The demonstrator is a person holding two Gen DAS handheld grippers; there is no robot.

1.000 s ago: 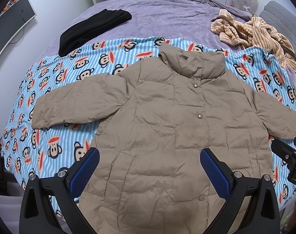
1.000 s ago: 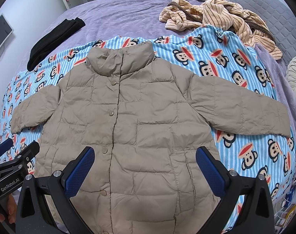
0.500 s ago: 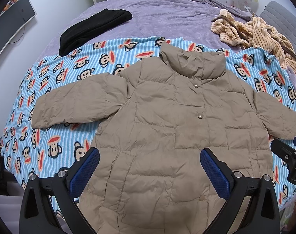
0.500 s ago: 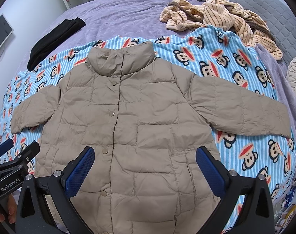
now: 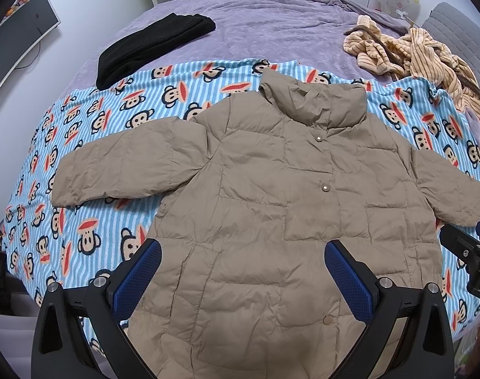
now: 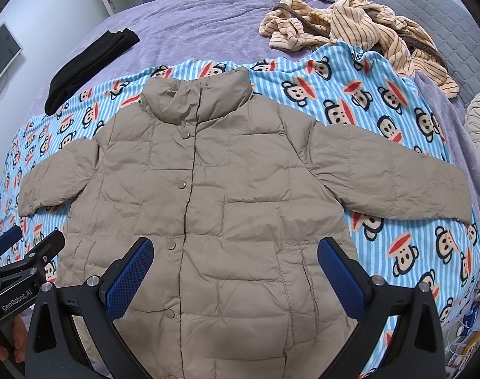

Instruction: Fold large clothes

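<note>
Both grippers' fingers (image 5: 151,271) spread wide (blue textured pads) above quilted puffy jacket (image 5: 271,205)

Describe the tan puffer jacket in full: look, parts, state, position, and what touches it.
The tan puffer jacket is quilted, with a matte, lightly wrinkled shell that looks like thin nylon. It has a stand-up collar and a closed snap-button front. It lies flat, front up, both sleeves spread sideways, collar toward the far side of the bed. It rests on the monkey-print blanket; neither gripper touches it, both being open above its hem.
</note>
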